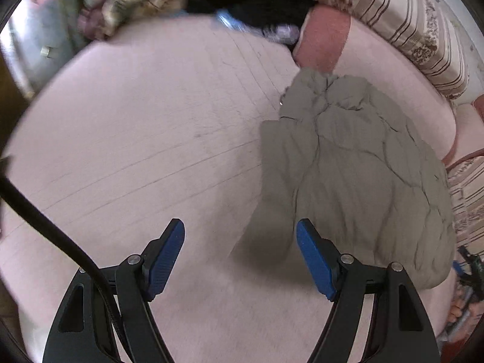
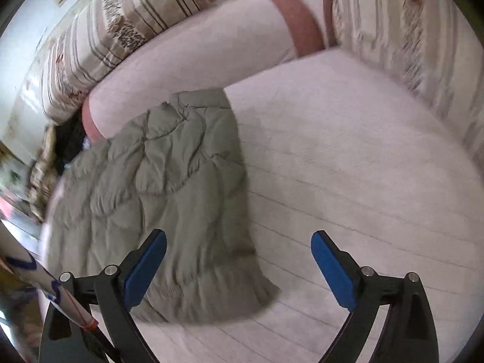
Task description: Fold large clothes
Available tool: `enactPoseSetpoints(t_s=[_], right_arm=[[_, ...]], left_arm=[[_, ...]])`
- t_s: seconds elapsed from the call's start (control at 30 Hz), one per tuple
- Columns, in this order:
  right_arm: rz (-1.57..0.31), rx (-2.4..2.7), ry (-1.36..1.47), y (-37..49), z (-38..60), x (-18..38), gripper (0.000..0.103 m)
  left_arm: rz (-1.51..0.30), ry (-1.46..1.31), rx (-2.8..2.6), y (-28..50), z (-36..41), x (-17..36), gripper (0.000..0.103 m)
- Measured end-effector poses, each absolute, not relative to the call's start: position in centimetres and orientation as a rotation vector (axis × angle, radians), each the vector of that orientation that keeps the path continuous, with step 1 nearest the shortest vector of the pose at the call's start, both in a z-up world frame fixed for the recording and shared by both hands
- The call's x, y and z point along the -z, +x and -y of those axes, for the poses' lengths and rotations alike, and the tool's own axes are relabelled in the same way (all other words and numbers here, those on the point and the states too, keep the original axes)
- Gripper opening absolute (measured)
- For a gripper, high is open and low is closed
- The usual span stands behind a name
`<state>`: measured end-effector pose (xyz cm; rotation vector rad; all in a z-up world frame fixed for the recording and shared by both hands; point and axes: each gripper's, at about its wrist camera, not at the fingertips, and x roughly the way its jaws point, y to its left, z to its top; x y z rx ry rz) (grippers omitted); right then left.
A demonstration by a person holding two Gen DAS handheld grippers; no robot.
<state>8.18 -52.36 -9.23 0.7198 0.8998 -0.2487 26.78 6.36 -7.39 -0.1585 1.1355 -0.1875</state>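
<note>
Folded quilted jacket on a pale bed, both grippers above it with jaws spread, holding nothing.

The grey-green jacket [image 1: 357,175] lies beside the pink-ended bolster [image 2: 211,45], its hem edge nearest the right gripper [image 2: 239,263]. The left gripper [image 1: 240,251] hovers at the jacket's side edge; bare mattress [image 1: 136,139] stretches left, and striped cushions [image 2: 417,30] line the far sides.

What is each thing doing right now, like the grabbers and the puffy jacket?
Left gripper: open, holding nothing, above the bed.
Right gripper: open, holding nothing.
Jacket: folded into a rumpled bundle, lying on the bed, nothing gripping it.
Bed: pale cover spread flat.
Pillow: lying along the bed's far edge, past the jacket.
</note>
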Motion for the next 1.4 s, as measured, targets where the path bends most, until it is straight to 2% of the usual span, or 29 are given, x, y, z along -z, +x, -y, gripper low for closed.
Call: enactPoseSetpoints(t_s=[0.13,0.23,0.4,0.53,0.57,0.63,0.67,0.7,0.77,0.9,1.03,1.1,1.17,1.4], right_arm=[[-0.920,0.169,0.884,10.7,54.5,12.6,0.099],[-0.956,0.084,0.958,12.9,55.0,15.1,0.099],[-0.982,-0.092,0.999,16.9,53.6,17.6,0.101],[-0.982,-0.116,1.008,18.8,52.6,18.0,0.100],[-0.980,-0.123,1.013,18.8,52.6,17.9,0.094],[-0.964,-0.162,1.064,18.2,52.3,17.9,0.080],[-0.957,-0.173,1.068,17.9,52.5,17.6,0.073],[-0.951,-0.183,1.065,17.5,52.2,17.2,0.071],[-0.942,-0.210,1.058,16.6,51.6,16.5,0.069],[-0.953,-0.227,1.042,16.7,50.6,16.8,0.069],[-0.947,-0.177,1.070,17.3,50.9,17.9,0.078],[-0.946,-0.125,1.075,17.3,51.1,18.0,0.084],[-0.949,-0.040,1.046,16.7,51.3,17.3,0.091],[-0.851,0.239,0.751,12.4,51.8,9.8,0.092]], left_arm=[[-1.278,-0.379,0.381,32.6,-6.6,12.0,0.079],[-1.307,-0.569,0.493,35.2,-7.6,14.0,0.080],[-1.296,-0.598,0.600,37.0,-6.0,15.2,0.089],[-1.305,-0.571,0.632,36.2,-3.2,14.9,0.089],[-1.298,-0.531,0.620,35.8,-2.5,14.6,0.089],[-1.263,-0.434,0.604,34.3,-1.2,13.0,0.073],[-1.255,-0.418,0.606,33.6,-1.1,12.3,0.069],[-1.248,-0.410,0.609,32.9,-1.3,11.7,0.063],[-1.243,-0.398,0.602,31.8,-2.0,11.1,0.060],[-1.265,-0.445,0.566,31.7,-3.5,12.3,0.060],[-1.303,-0.510,0.506,33.3,-3.3,13.9,0.078],[-1.314,-0.508,0.459,33.5,-2.9,13.7,0.080],[-1.313,-0.471,0.422,33.2,-2.5,12.6,0.080],[-1.160,-0.281,0.253,30.1,-4.7,5.9,0.080]])
